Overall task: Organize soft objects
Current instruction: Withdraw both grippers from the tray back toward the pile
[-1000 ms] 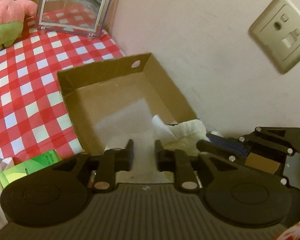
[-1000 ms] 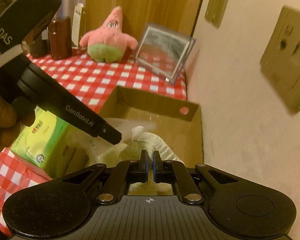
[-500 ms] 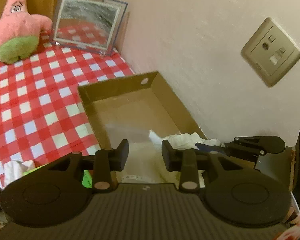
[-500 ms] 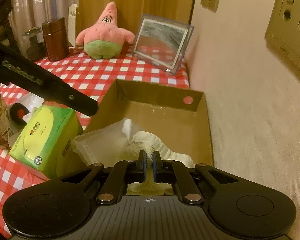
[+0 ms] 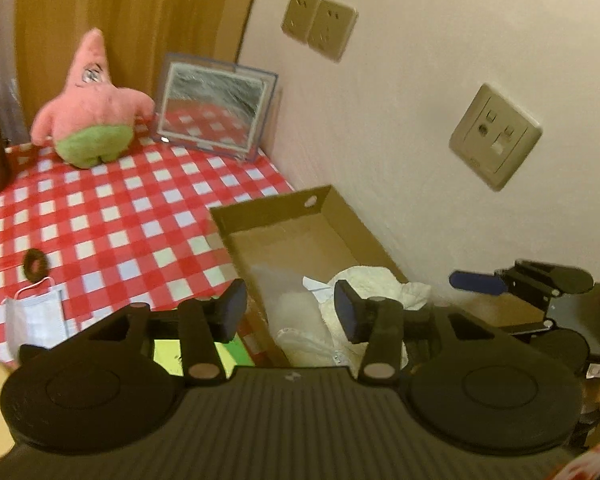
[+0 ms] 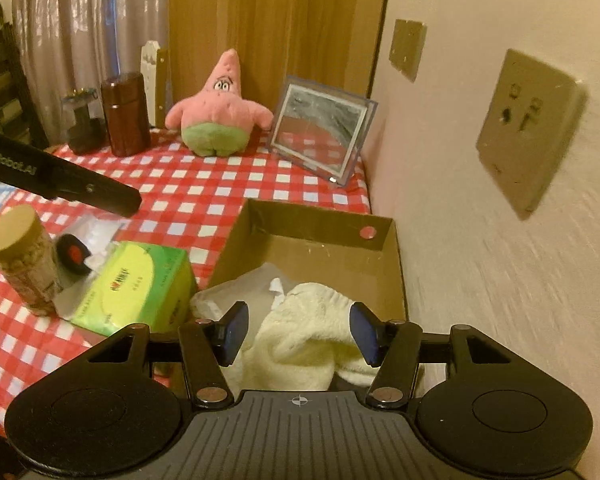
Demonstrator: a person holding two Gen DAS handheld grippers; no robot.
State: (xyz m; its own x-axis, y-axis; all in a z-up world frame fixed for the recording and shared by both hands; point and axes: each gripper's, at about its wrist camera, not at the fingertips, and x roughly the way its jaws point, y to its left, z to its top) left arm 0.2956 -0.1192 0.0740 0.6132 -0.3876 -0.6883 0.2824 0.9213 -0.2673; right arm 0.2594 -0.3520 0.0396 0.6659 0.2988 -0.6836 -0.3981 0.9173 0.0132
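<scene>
Below the opening right tool (image 6: 297, 336) — untouched — lies the towel (image 6: 304, 340).

left gripper (image 5: 291, 310): low centre of its own view, angled downward, jaws opening, nothing pressed between the blue pads
right gripper (image 6: 297, 334): low centre of its view, angled downward, jaws opening, pads clear of any grip
left gripper seen from right view: dark finger entering from the left edge, mid-height

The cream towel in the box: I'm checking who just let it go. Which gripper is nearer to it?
Right. The right gripper hangs just above the towel, opening; the left gripper is beside the box.
</scene>
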